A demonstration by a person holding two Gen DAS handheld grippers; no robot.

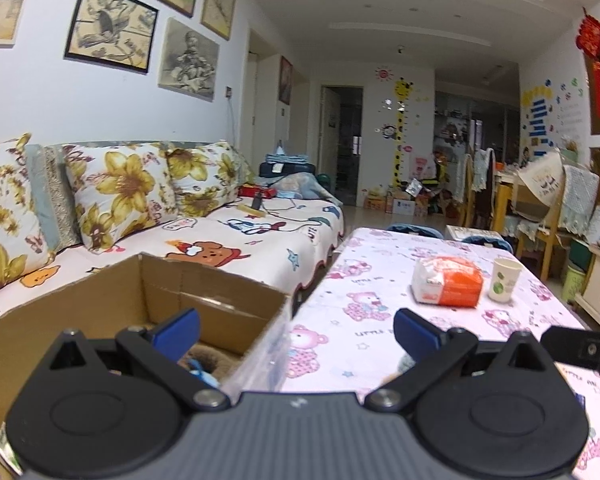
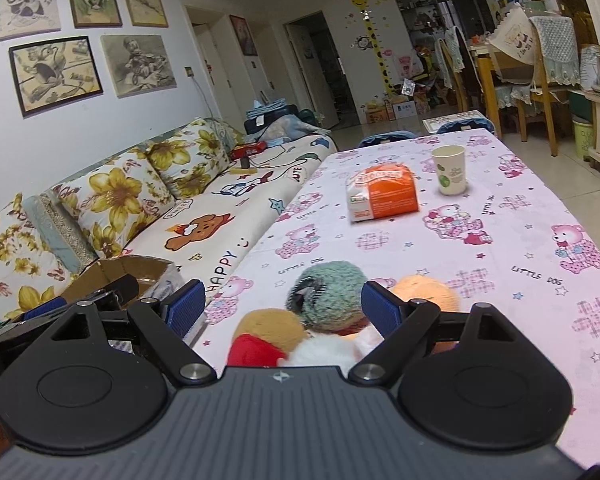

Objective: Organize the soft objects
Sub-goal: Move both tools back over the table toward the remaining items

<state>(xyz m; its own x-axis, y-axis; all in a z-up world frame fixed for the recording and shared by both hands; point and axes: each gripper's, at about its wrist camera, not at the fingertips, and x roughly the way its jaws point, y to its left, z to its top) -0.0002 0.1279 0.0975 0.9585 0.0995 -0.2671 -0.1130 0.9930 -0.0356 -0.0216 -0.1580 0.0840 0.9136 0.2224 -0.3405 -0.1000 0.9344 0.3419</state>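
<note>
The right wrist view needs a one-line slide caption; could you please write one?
Open right tongs hover over plush toys on the bear-print tablecloth, cardboard box at left.

Left tongs sit low in the frame, blue pads spread wide, holding nothing. Right tongs likewise sit low centre, pads wide apart, gripping nothing.

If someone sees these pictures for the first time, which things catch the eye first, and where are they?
A cluster of plush toys lies on the near end of the pink bear-print tablecloth, just ahead of the open right gripper. An open cardboard box sits by the table's left edge, in front of the open left gripper. Farther along the table lie an orange tissue pack and a paper cup.
</note>
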